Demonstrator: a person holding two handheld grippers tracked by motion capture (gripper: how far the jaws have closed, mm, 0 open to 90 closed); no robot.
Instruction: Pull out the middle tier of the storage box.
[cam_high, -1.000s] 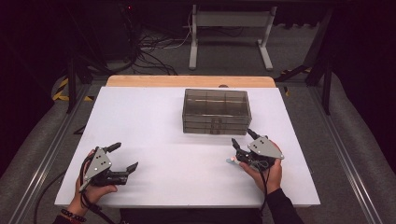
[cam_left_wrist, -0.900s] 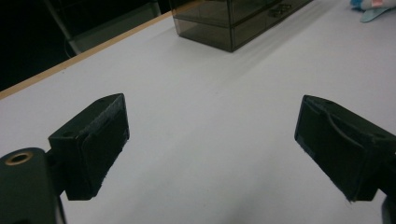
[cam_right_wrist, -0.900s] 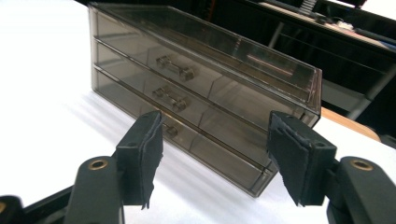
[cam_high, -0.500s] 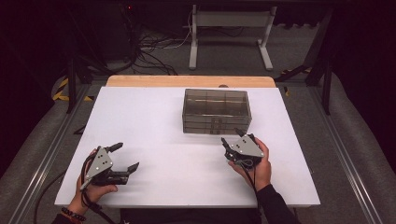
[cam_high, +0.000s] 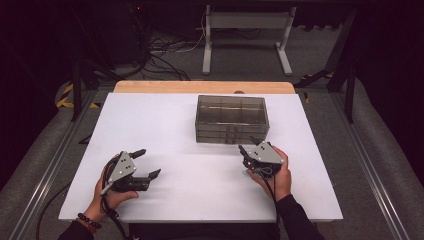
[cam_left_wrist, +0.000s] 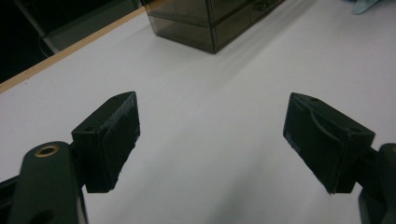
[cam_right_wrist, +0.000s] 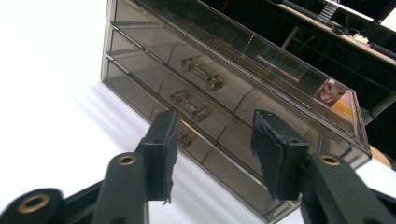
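A smoky see-through drawer box (cam_high: 231, 119) stands on the white table (cam_high: 160, 120), right of centre. In the right gripper view its three drawers (cam_right_wrist: 154, 60) face me, each with a clear bar handle (cam_right_wrist: 201, 74). My right gripper (cam_high: 247, 144) is held just before the box's front, at its right lower corner. Its jaws have just been closing and still stand apart (cam_right_wrist: 212, 144); the lowest handle (cam_right_wrist: 185, 139) peeks out beside the left jaw, untouched. My left gripper (cam_high: 149, 162) rests near the table's front left, jaws wide open (cam_left_wrist: 210, 140) over bare table.
A small pale blue thing (cam_high: 244, 172) lies on the table by the right hand. A wooden strip (cam_high: 200, 86) runs along the table's far edge. Cables and a metal stand (cam_high: 247, 30) are on the floor beyond. Grey rails flank the table.
The right gripper has moved left and forward up to the drawer box's front, and its jaws have narrowed. The left gripper has shifted a little to the right.
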